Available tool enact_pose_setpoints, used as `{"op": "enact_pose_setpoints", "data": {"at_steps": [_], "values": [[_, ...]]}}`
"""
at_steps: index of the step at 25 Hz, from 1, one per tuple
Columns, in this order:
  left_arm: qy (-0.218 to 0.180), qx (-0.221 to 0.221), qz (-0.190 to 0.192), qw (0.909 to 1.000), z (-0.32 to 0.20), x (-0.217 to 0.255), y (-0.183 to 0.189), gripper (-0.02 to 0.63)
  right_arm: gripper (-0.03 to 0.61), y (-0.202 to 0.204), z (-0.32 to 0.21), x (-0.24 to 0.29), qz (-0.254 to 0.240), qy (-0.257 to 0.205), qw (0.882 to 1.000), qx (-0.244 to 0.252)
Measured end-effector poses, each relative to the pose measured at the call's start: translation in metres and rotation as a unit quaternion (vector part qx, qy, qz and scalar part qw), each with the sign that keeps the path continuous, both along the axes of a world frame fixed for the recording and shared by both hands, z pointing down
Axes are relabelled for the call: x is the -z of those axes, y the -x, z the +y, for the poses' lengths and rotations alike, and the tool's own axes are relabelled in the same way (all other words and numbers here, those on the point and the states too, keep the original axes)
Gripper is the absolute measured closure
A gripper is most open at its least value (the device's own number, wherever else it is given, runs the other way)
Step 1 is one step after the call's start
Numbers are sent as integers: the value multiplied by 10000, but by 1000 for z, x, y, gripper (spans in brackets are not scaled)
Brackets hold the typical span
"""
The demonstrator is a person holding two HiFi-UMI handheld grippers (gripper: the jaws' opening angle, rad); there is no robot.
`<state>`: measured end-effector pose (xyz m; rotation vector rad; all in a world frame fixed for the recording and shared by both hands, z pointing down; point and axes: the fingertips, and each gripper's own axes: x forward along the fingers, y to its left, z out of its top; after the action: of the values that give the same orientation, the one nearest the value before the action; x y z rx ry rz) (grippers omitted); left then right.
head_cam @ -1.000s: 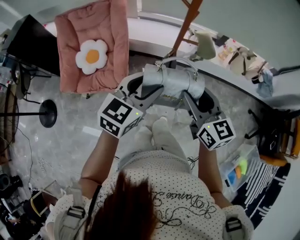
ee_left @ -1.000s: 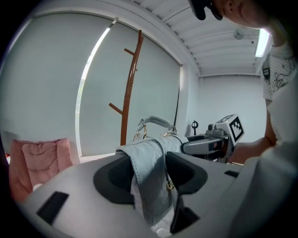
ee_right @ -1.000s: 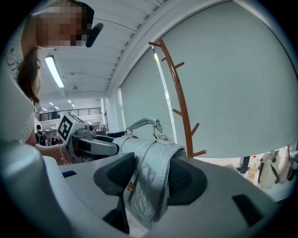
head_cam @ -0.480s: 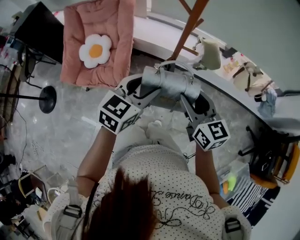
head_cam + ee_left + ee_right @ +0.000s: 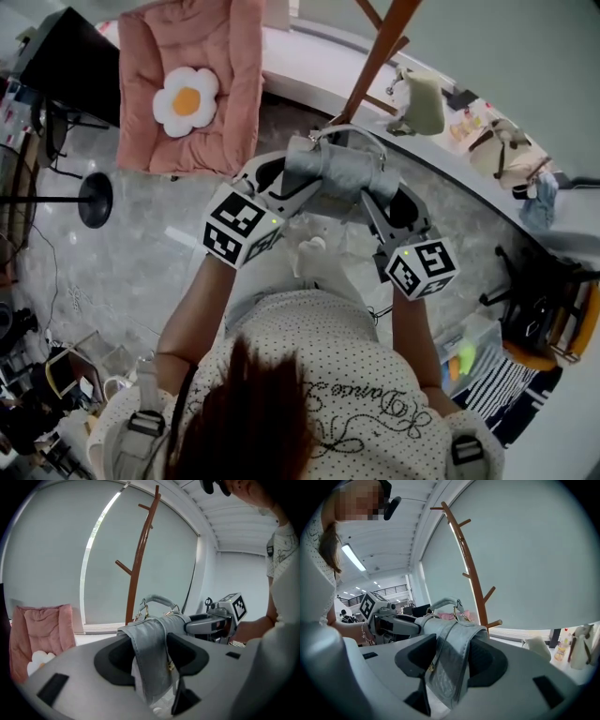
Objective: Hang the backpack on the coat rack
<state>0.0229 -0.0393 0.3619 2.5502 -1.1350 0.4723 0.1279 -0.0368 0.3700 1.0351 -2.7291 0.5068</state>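
**A grey leather backpack [image 5: 337,169] held up before a brown wooden coat rack [image 5: 375,56]**

The small backpack, with a curved top handle and gold clips, hangs in the air in front of the person. The left gripper [image 5: 152,657] has its jaws clamped on one side of it. The right gripper [image 5: 451,662] clamps the other side. The coat rack stands just beyond, not touching it. A pink cushion [image 5: 187,84] sits off to the left.

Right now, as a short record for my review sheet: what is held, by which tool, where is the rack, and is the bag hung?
held item: grey backpack, carried off the floor
left tool: shut on the backpack's left end
right tool: shut on its right end
coat rack: brown wood, just beyond the backpack
hung: no, top handle is on no peg
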Motion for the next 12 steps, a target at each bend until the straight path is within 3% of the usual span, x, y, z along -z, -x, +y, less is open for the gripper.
{"op": "enact_pose_setpoints", "data": {"at_steps": [6, 12], "values": [[155, -342, 75, 9993, -22, -15, 25, 402, 373, 25, -16, -12, 109, 180, 9990, -390], [323, -1093, -11, 9935, -56, -33, 53, 405, 373, 54, -37, -30, 131, 412, 9939, -1011]]}}
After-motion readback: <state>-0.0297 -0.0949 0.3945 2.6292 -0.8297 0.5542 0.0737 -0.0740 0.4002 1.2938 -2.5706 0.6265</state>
